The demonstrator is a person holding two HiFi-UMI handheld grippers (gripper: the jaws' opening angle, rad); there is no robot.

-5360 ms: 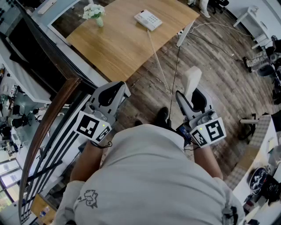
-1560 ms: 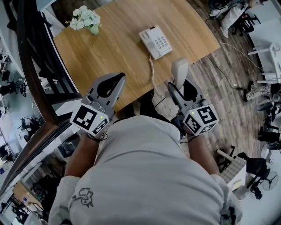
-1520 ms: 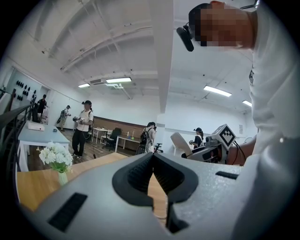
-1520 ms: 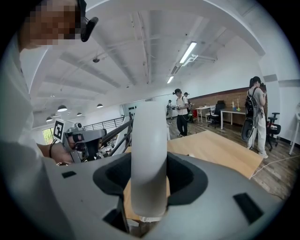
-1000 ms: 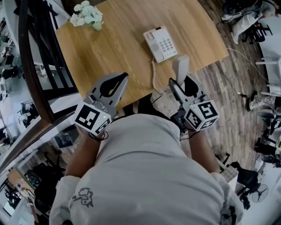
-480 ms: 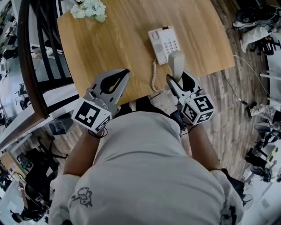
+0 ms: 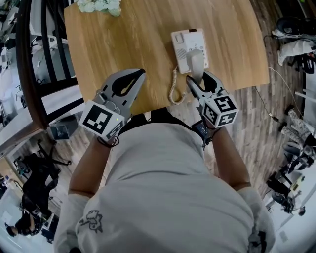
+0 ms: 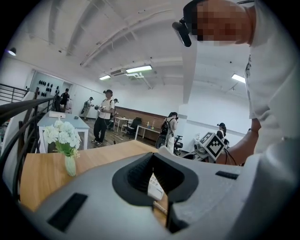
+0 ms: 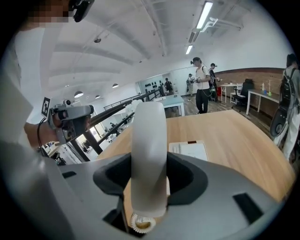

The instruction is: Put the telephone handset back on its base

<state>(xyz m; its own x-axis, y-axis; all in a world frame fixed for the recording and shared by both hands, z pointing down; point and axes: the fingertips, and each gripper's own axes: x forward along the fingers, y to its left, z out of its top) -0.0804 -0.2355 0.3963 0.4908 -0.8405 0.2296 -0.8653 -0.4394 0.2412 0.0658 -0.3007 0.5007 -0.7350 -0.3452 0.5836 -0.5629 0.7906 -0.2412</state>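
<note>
The white telephone base sits on the wooden table near its front right part. My right gripper is shut on the white handset, which stands upright and overlaps the base's near edge in the head view. In the right gripper view the handset rises between the jaws, with the base flat behind it. The coiled cord hangs from the handset past the table's front edge. My left gripper is shut on nothing, over the table's front edge left of the phone.
A small vase of white flowers stands at the table's far left; in the left gripper view the vase is at the left. A dark railing runs along the left. Several people stand far back in the room.
The right gripper has carried the handset forward from the table's front edge until it overlaps the base. The left gripper has kept its place beside it.
</note>
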